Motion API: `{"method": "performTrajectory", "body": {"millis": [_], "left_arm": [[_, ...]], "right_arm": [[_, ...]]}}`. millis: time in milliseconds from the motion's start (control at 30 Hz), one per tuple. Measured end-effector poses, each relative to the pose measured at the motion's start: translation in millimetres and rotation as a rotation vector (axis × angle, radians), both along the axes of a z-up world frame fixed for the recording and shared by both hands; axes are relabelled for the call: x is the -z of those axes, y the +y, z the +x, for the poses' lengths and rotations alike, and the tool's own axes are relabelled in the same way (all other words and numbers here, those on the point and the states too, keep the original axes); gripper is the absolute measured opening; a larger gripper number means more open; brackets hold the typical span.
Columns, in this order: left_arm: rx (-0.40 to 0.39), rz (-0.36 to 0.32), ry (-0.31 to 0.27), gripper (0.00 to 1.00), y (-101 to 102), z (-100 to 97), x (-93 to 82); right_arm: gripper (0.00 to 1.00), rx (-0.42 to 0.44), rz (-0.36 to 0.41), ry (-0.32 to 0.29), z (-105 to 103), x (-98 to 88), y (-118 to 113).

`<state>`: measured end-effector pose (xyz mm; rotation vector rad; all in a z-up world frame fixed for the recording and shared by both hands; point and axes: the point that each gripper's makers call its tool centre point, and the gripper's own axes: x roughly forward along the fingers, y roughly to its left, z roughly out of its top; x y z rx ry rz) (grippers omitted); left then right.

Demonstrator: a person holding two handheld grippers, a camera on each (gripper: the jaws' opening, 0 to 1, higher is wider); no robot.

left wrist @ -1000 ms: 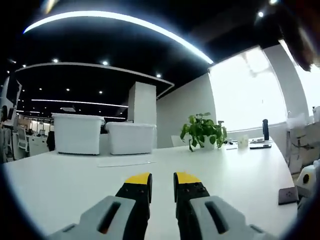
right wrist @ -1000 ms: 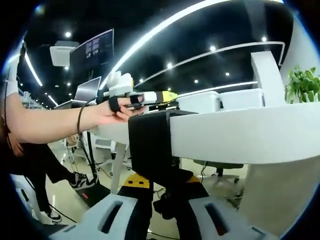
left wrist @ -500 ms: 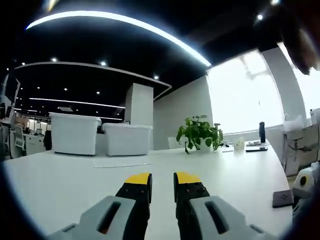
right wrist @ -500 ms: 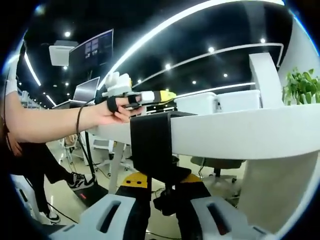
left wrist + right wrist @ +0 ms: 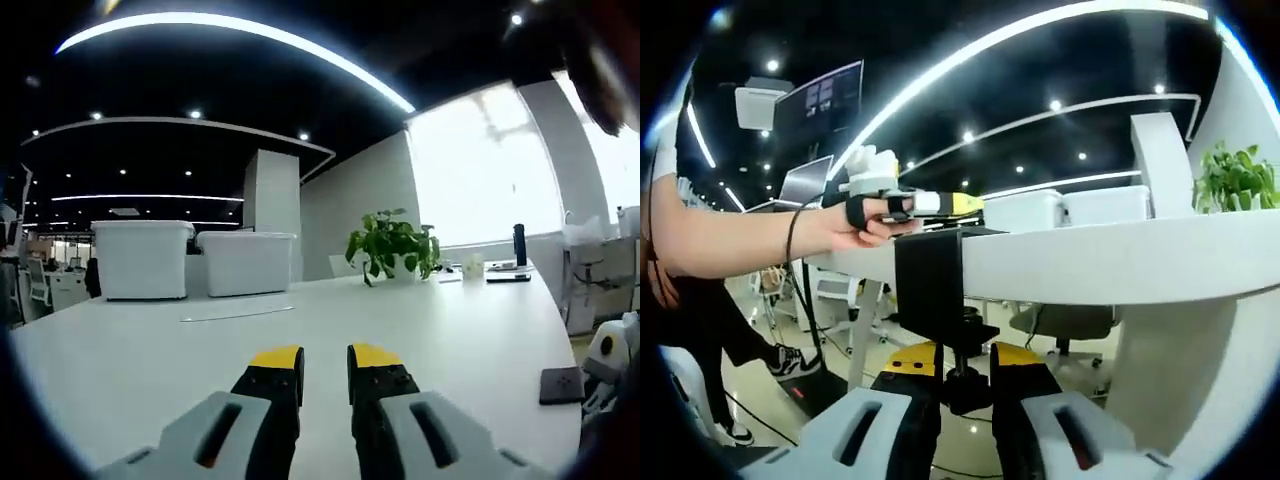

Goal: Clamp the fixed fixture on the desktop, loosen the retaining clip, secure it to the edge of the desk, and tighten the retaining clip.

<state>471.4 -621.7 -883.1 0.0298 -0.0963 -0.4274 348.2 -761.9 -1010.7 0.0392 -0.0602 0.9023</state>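
Right gripper, yellow-tipped, pinches what looks like the round black knob under the boxy matte-black fixture, which wraps the white desk edge just above. Left gripper hovers over the smooth desktop, jaws nearly together, empty.

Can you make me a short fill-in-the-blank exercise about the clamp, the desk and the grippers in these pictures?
1. The black clamp sits on the ____ of the white desk.
2. The right gripper closes on the clamp's knob from ____ the desktop.
3. The left gripper is held by a hand ____ the desktop.
4. The green potted ____ stands at the desk's far end.

Missing words: edge; below; above; plant
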Motion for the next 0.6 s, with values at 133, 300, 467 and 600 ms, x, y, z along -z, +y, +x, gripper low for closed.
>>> {"method": "performTrajectory", "body": {"millis": [133, 300, 467, 600], "left_arm": [[-0.002, 0.019, 0.021, 0.18, -3, -1.1, 4.9], [0.036, 0.011, 0.086, 0.20, -13, -7.1, 15.0], [0.063, 0.053, 0.100, 0.21, -28, -17.6, 21.1], [0.060, 0.074, 0.107, 0.21, -32, -23.1, 24.4]], "right_arm": [[0.15, 0.000, -0.002, -0.004, -1, 2.1, -1], [0.15, -0.008, 0.010, 0.006, -4, 5.2, -1], [0.15, -0.016, 0.023, 0.019, -8, 8.4, -3], [0.15, -0.022, 0.026, 0.026, -10, 10.7, -4]]}}
